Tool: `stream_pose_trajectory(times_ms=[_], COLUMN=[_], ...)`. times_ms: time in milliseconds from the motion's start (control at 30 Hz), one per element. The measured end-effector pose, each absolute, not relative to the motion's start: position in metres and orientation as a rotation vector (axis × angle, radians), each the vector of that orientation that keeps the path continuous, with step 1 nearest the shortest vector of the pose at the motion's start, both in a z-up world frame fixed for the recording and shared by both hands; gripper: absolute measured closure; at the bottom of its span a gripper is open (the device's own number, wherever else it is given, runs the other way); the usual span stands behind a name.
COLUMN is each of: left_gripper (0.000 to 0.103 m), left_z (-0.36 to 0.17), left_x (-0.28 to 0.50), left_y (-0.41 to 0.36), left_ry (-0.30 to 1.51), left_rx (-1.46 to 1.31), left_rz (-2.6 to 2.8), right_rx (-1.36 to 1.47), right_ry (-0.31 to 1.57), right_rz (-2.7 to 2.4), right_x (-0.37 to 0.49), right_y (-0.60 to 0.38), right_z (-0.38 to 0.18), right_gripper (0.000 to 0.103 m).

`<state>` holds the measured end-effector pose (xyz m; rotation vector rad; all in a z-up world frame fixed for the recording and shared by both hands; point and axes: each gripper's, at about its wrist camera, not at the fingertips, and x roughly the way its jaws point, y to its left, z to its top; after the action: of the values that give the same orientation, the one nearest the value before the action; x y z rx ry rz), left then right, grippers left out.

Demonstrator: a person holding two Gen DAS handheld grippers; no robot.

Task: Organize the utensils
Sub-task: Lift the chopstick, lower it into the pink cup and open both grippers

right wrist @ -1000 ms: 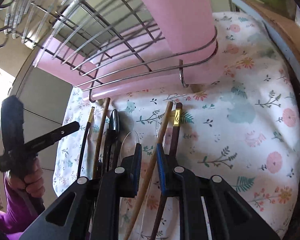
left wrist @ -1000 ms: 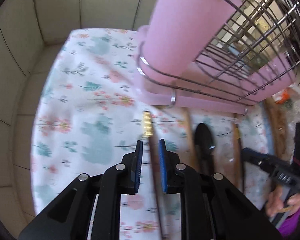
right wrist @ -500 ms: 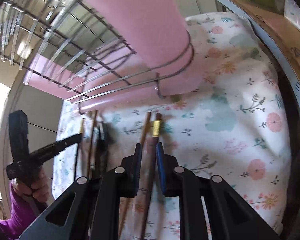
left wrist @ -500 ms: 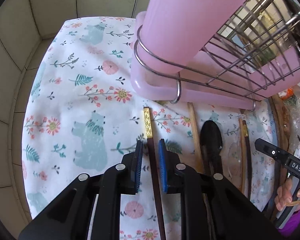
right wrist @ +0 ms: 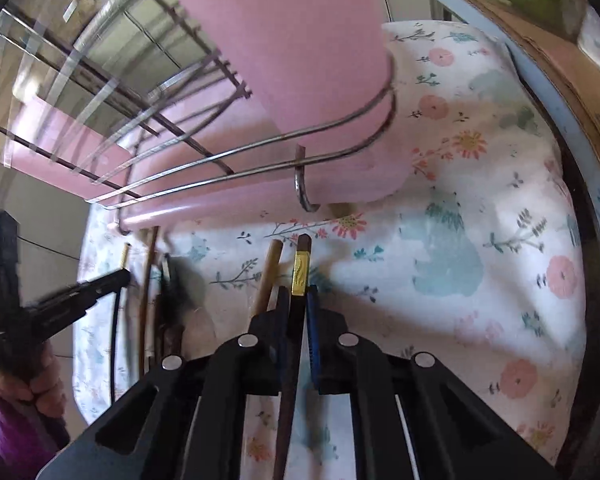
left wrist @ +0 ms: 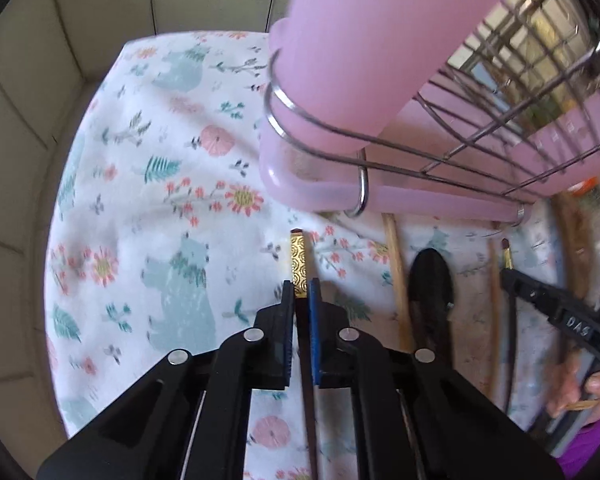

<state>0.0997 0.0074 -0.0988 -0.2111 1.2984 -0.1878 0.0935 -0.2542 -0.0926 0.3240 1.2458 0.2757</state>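
Note:
Utensils lie in a row on a floral cloth in front of a wire rack holding a pink cup. My left gripper points down, its jaws closing, pads pressed on a dark chopstick with a gold band. My right gripper is also closing, pads pressed on another dark gold-banded chopstick, with a wooden chopstick just left of it. In the left wrist view a wooden chopstick and a black spoon lie between the two grippers.
The rack stands on a pink tray right behind the utensil tips. A cardboard box borders the cloth on the right of the right wrist view. A hand holds the other gripper at that view's left edge. Tiled wall lies beyond the cloth.
Both grippers have narrowed their jaws onto the dark chopsticks that lay between them. Both views have shifted slightly toward the rack.

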Motion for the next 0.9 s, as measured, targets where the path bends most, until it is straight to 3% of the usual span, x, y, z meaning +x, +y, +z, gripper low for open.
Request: stream_pose_trajectory(times_ms=[267, 500, 900], left_gripper=[0.098, 0.098, 0.098], left_z=[-0.051, 0.028, 0.162], left_x=[0.057, 0.033, 0.060], left_y=[0.044, 0.070, 0.063], left_ry=[1.093, 0.815, 0.331], left_rx=[-0.333, -0.375, -0.350], left_rz=[-0.209, -0.218, -0.197], right_rx=[0.394, 0.358, 0.249], right_ry=[0.932, 0.658, 0.194], right_rz=[0.312, 0.312, 0.243], right_x=[0.036, 0.013, 0.035], right_y=[-0.294, -0.303, -0.309], right_z=[-0.029, 0.045, 0.185], right_gripper=[0.097, 0.097, 0.097])
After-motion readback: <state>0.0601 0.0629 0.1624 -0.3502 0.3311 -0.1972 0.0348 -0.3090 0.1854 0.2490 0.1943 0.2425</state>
